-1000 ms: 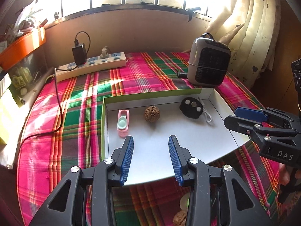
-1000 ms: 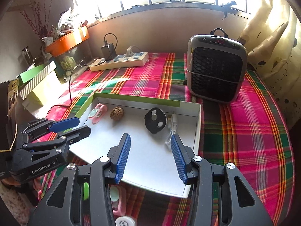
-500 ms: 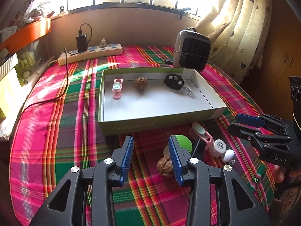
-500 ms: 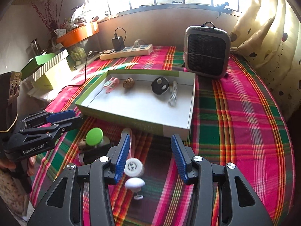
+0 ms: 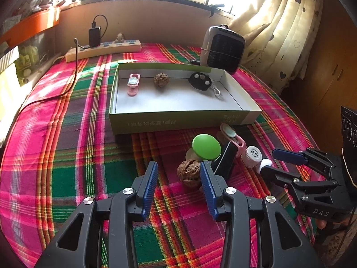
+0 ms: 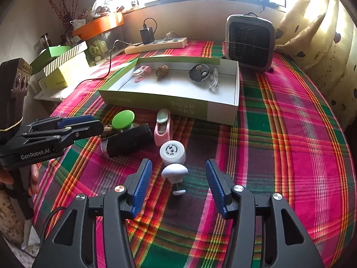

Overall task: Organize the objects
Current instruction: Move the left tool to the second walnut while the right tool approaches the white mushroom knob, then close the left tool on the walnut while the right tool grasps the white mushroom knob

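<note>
An open green-and-white box (image 5: 185,120) (image 6: 223,111) holds a pink clip (image 5: 133,83), a walnut (image 5: 161,79) and a black key fob (image 5: 200,81). In front of it lie a walnut (image 5: 189,175), a green disc (image 5: 206,148), a black block (image 6: 128,141), a pink clip (image 6: 164,127), a white bottle (image 6: 172,151) and a white mushroom-shaped piece (image 6: 174,172). My left gripper (image 5: 178,178) is open, just before the loose walnut. My right gripper (image 6: 176,178) is open around the white mushroom piece, not touching it.
A small grey heater (image 5: 222,49) stands behind the box at the right. A power strip (image 5: 103,49) with a charger and cable lies at the back left. Boxes (image 6: 64,67) and an orange tray (image 6: 98,25) sit off the table's left. Curtains hang at the right.
Both grippers have pulled back from over the box toward the table's front and lowered toward the loose objects. Both stay open.
</note>
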`<state>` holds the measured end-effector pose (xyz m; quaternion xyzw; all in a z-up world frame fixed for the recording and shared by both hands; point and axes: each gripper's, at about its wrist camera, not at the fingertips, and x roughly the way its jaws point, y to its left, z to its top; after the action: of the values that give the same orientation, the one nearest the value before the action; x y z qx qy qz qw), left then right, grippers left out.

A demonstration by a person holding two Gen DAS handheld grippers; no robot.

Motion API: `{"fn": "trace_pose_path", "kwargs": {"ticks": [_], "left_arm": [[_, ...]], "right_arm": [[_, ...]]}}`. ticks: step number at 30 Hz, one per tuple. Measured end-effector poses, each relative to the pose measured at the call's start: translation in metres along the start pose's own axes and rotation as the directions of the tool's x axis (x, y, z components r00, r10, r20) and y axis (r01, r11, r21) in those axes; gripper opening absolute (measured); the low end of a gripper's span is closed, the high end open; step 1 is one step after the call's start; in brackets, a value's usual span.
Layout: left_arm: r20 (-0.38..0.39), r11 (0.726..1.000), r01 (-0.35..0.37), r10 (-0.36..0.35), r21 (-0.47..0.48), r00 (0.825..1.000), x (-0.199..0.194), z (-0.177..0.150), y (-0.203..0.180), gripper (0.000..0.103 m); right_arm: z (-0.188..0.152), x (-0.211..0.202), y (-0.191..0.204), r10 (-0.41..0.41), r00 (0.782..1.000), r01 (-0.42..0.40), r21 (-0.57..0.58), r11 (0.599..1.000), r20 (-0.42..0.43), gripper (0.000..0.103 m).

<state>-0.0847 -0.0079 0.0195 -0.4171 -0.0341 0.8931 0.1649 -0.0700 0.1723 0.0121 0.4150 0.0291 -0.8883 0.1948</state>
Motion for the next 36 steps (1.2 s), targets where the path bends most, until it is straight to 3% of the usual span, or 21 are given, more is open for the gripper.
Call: {"fn": "trace_pose_path", "kwargs": {"ticks": [13, 28, 36], "left_arm": [[-0.037, 0.999, 0.036, -0.036, 0.016, 0.999, 0.015, 0.004, -0.004, 0.04], [-0.043, 0.998, 0.054, -0.052, 0.039, 0.998, 0.015, 0.001, -0.007, 0.041], [-0.044, 0.998, 0.056, -0.055, 0.023, 0.997, 0.017, 0.002, -0.006, 0.041]], "right_arm": [[-0.007, 0.013, 0.001, -0.062, 0.997, 0.062, -0.016, 0.998, -0.048, 0.051], [-0.008, 0.01, -0.006, -0.121, 0.992, 0.12, -0.024, 0.993, -0.037, 0.051], [-0.009, 0.009, -0.005, -0.107, 0.994, 0.106, -0.028, 0.994, -0.031, 0.033]]}}
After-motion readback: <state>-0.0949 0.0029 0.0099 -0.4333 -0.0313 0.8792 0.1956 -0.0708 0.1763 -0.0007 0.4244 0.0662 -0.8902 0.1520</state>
